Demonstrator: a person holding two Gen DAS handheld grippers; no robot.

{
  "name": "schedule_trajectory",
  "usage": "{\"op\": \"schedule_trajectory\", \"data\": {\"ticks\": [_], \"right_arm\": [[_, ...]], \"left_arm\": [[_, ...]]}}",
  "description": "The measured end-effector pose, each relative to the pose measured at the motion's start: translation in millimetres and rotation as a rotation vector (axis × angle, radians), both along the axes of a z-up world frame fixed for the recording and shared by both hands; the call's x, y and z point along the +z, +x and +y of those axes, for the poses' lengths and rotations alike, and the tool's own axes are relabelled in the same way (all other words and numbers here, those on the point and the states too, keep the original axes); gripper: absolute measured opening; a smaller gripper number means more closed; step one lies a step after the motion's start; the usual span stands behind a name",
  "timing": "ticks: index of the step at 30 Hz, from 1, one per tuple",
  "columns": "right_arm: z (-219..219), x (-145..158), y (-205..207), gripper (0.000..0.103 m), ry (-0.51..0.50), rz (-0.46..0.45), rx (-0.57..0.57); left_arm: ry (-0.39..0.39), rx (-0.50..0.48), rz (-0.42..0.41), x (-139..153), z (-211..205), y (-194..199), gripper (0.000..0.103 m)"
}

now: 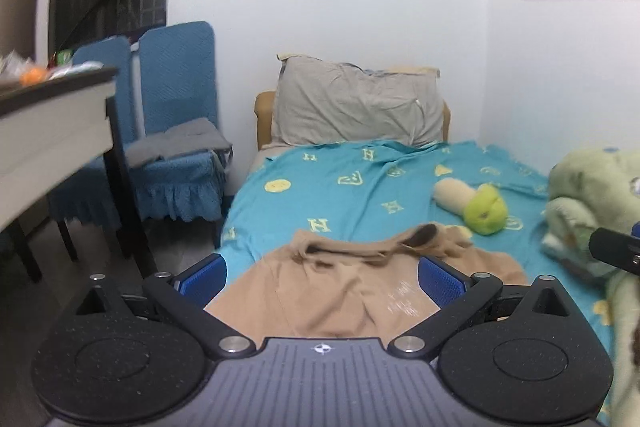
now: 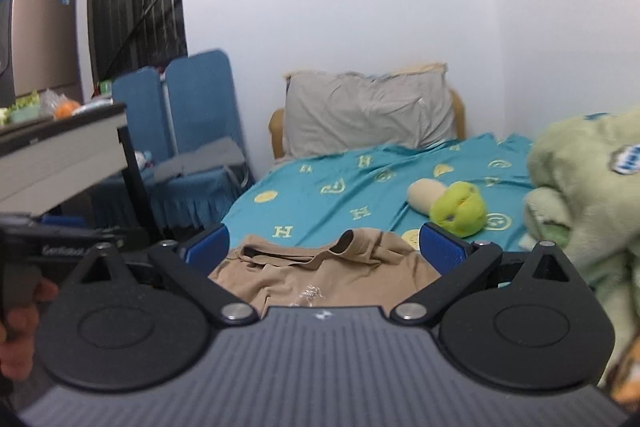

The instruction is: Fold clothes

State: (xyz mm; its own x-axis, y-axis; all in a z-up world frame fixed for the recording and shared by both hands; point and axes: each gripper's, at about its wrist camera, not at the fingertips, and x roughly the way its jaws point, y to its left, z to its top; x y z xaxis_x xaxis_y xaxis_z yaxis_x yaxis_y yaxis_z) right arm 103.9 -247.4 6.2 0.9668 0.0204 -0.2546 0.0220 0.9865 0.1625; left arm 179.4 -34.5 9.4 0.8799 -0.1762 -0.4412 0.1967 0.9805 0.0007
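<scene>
Tan shirt (image 1: 344, 291) on bed — between left gripper's (image 1: 322, 277) spread fingers

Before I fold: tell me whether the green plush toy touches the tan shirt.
Apart. The right wrist view shows blue sheet between the green plush toy and the tan shirt.

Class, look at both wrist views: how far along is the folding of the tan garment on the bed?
Done: nothing shows as folded; the tan garment lies rumpled on the teal bedsheet, collar bunched. In hand: nothing; the left gripper and right gripper are both open above it, holding no cloth. Left: smoothing it flat, then every fold.
</scene>
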Motion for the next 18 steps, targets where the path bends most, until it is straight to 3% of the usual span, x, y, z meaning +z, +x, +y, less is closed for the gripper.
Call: {"op": "schedule_trajectory", "data": {"ticks": [4, 8, 13, 18], "right_arm": [[-4, -26, -33, 0.103, 0.038, 0.017, -0.021], [-9, -39, -29, 0.103, 0.052, 0.060, -0.026], [-20, -44, -20, 0.103, 0.137, 0.063, -0.086], [-30, -60, -6, 0.103, 0.222, 0.132, -0.100]], "left_arm": [[-0.039, 0.014, -0.006, -19, 13, -36, 0.103], [-0.054, 0.044, 0.028, -48, 27, -40, 0.103], [-0.201, 0.162, 0.256, -83, 70, 0, 0.103], [-0.451, 0.375, 0.426, -120, 130, 48, 0.099]]}}
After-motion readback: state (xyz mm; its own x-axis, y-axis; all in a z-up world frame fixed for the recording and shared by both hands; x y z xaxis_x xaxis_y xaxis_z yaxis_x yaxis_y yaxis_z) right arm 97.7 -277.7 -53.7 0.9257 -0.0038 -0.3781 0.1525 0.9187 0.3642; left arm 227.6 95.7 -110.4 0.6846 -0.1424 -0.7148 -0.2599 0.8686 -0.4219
